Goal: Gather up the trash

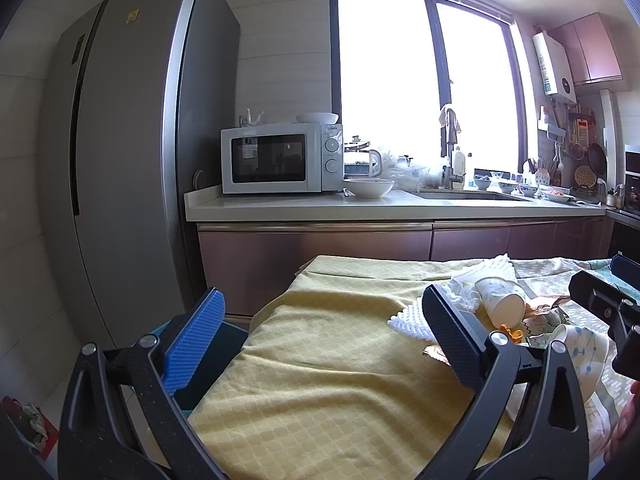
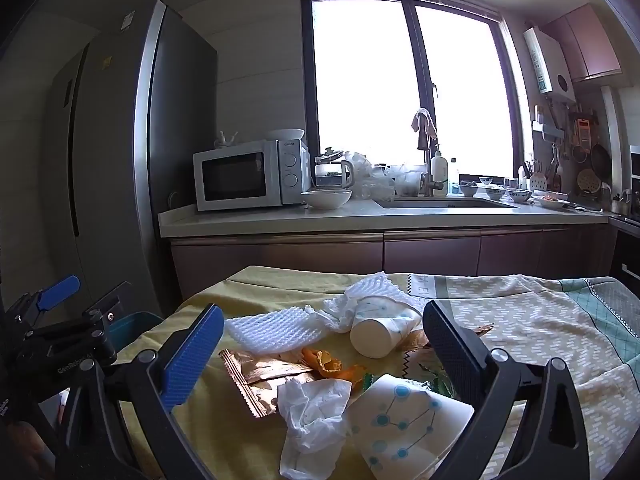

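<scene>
Trash sits in a loose heap on the cloth-covered table (image 2: 540,320), and both grippers are wide open with nothing held. Right gripper (image 2: 320,344) hovers right over the heap: between its fingers lie a crumpled tissue (image 2: 312,412), a gold foil wrapper (image 2: 260,376), orange peel (image 2: 328,362) and a tipped paper cup (image 2: 380,332) lying on its side, base toward the camera. A second, flattened paper cup with blue dots (image 2: 404,428) is nearest the lens, close under the right finger. White foam netting (image 2: 276,328) spreads behind the blue pad, with another white foam piece (image 2: 384,288) behind the tipped cup. Nothing touches either pad (as far as the right wrist view shows). Left gripper (image 1: 324,332) hangs over the bare yellow part of the cloth, so the heap is off to its right, outside the jaws: the tipped cup (image 1: 504,300) and foam netting (image 1: 408,320) show just past its dark right finger (image 1: 452,332). A teal bin (image 2: 132,324) sits low off the table's left edge, behind the blue finger (image 1: 192,344). Kitchen counter (image 2: 360,216) with microwave (image 2: 248,174) and fridge (image 2: 120,140) are well behind.
</scene>
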Tool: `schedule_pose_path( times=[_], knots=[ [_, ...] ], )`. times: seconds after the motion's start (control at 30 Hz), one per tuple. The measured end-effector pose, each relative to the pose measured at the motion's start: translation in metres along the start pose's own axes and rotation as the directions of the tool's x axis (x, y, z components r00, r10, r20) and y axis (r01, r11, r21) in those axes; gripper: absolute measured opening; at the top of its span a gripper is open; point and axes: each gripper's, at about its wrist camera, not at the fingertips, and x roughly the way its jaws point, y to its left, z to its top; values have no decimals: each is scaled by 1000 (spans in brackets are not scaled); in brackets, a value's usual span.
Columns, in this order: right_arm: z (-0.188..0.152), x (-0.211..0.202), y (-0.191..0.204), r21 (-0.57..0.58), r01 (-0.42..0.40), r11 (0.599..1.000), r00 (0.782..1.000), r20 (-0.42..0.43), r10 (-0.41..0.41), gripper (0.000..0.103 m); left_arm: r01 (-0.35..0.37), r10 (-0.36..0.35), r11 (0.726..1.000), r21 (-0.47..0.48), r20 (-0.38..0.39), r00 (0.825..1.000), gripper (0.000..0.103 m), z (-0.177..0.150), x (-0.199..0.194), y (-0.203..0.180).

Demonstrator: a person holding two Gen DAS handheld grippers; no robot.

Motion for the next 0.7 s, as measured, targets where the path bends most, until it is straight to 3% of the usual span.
schedule_pose_path(
  times=[0.7],
  knots=[
    [-1,1,1,-7,-10,1000,1000,1,10,96,0,0,1000,-6,14,1000,97,-3,-4,-1]
  ],
)
